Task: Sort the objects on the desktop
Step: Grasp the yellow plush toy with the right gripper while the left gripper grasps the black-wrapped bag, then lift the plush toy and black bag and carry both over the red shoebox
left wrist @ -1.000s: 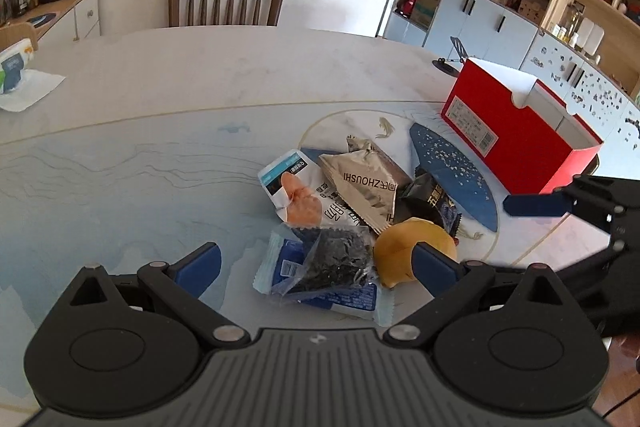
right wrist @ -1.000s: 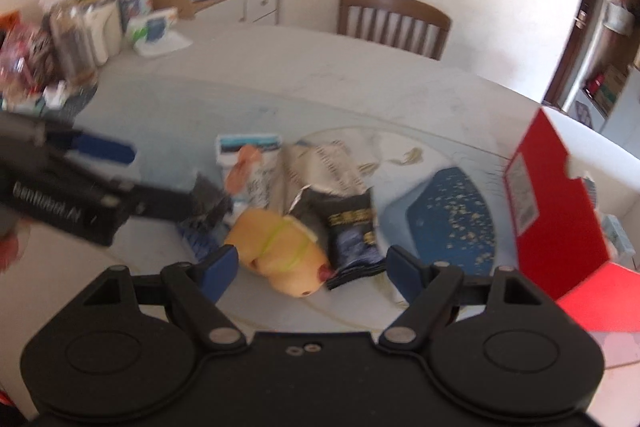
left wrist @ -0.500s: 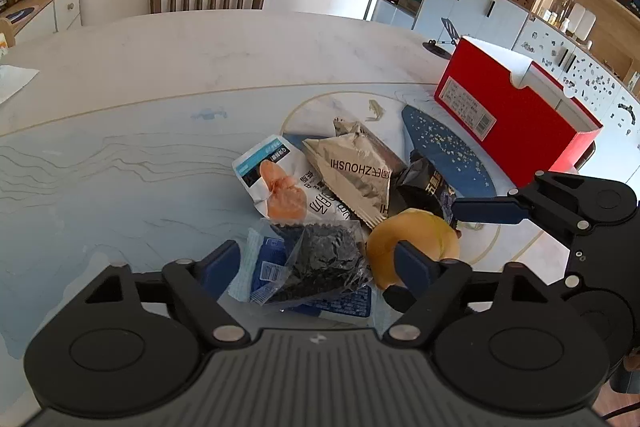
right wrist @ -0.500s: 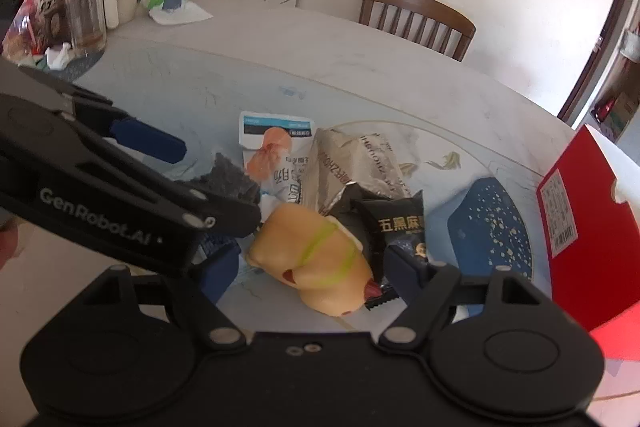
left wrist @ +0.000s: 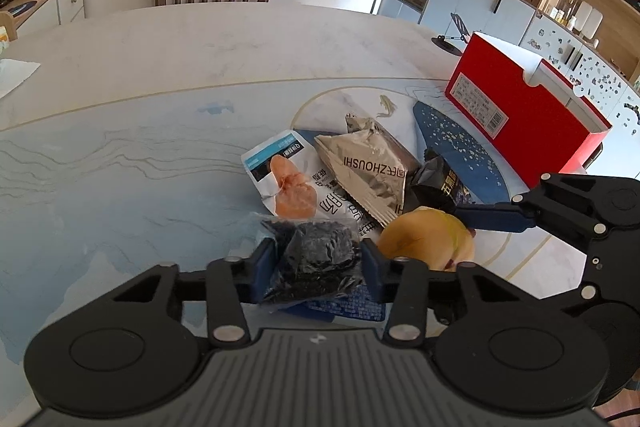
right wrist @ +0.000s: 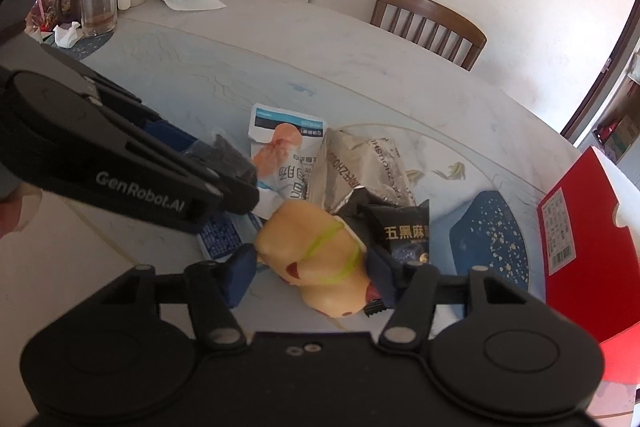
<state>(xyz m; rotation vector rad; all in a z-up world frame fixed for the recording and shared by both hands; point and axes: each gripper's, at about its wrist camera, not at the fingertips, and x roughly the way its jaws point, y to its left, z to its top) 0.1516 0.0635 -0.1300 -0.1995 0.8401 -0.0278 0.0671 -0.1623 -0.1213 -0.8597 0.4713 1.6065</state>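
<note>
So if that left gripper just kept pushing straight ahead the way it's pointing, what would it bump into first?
The clear packet of black bits: it already sits between the closing jaws of the left gripper. Past it, probably the white snack packet.

dark crumb bag (left wrist: 316,259): on blue packet | yellow plush toy (right wrist: 320,259): lying beside snack packets

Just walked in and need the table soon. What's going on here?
A person is sorting a pile of snack packets on the table with two handheld grippers. The left gripper is closing around a clear bag of dark bits; the right gripper is closing around a yellow squishy toy. Neither is lifted yet. The other packets lie in the pile, and a red box stands open beside them.
</note>
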